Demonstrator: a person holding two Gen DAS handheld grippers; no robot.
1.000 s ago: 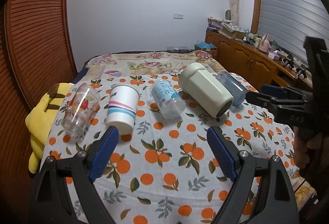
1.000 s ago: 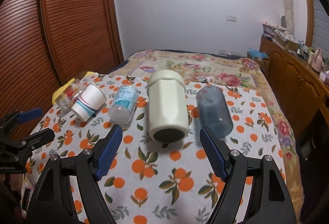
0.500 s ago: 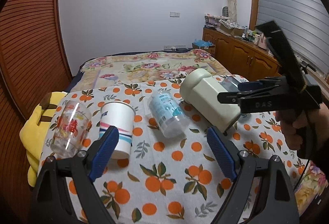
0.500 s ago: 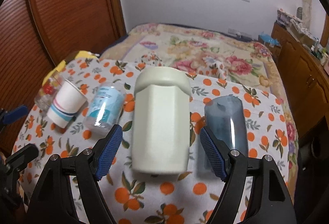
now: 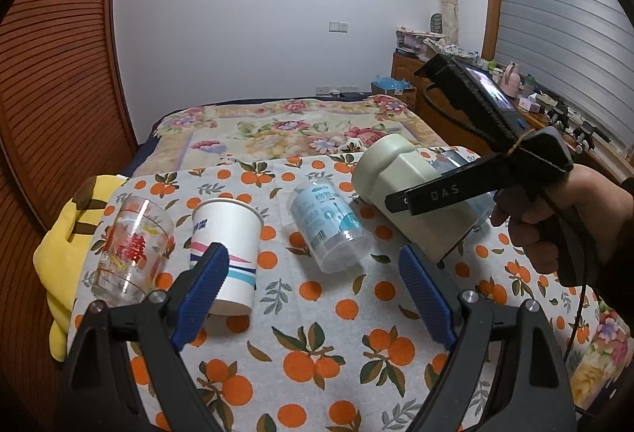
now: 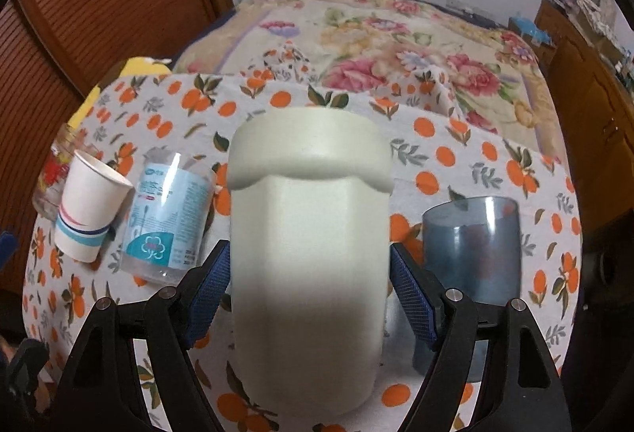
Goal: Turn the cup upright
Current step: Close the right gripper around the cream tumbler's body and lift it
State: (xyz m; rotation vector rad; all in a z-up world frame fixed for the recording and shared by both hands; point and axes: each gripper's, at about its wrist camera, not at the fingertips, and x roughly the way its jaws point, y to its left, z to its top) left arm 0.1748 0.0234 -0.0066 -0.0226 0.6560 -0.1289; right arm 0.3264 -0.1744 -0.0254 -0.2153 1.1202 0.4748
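— Item: cream cup (image 6: 309, 265). Position?
— Lying on its side on the orange-print tablecloth (image 5: 356, 345), between the clear labelled cup (image 6: 168, 222) and the blue tinted cup (image 6: 471, 245). Long axis running straight away from the right gripper (image 6: 309, 297), wider stepped end farthest off.

— Right gripper, state?
— Spread wide, blue pads (image 6: 208, 285) flanking the cup's flanks on either side. Contact with the cup: cannot tell; a sliver of gap seemingly left on each side.

— Left gripper (image 5: 313, 297)?
— Spread wide, holding nothing, hovering well back above the cloth, nearer the paper cup (image 5: 226, 253) and the printed glass (image 5: 130, 245). Cream cup (image 5: 412, 194) off to its right and farther away.

— Nearer tool for the job?
— Right one, plainly; already astride the body, across the axis.

— Judgement on the next move?
— Likely a squeeze across the flat sides, then a pitch about the short axis to stand it up. Which end is the mouth: not settled from here.

— Risk?
— Smooth sides; possible slip during rotation. Neighbours close on both flanks.
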